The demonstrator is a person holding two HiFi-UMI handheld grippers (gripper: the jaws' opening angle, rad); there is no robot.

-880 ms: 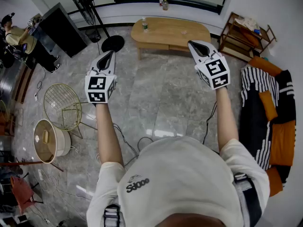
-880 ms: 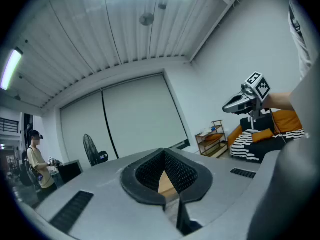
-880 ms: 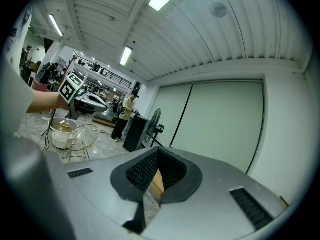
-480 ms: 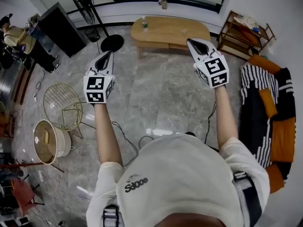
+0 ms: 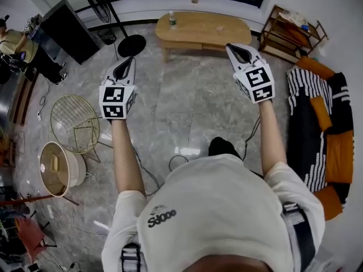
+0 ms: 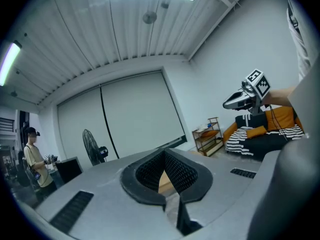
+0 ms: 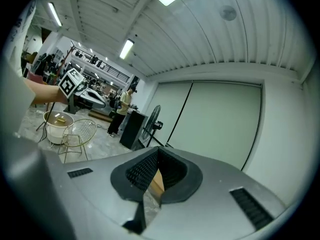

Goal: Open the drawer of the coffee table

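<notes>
Left gripper [image 5: 130,61] and right gripper [image 5: 232,48] are drawing closer to the coffee table [image 5: 204,30] at twelve o'clock, jaws closed on nothing; cap [image 5: 215,208] lettering is reading roughly "Sdooo".

Head cam top-down; jaw cams fwd

Left tongs [image 5: 130,62] and right tongs [image 5: 232,48] hang apart before the coffee table [image 5: 211,30] (bottle [image 5: 173,20] on it).

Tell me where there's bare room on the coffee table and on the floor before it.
The coffee table top looks bare from the bottle to its right end. The floor is open between the wire chair and the sofa. Left is crowded: chair, basket, cables.
</notes>
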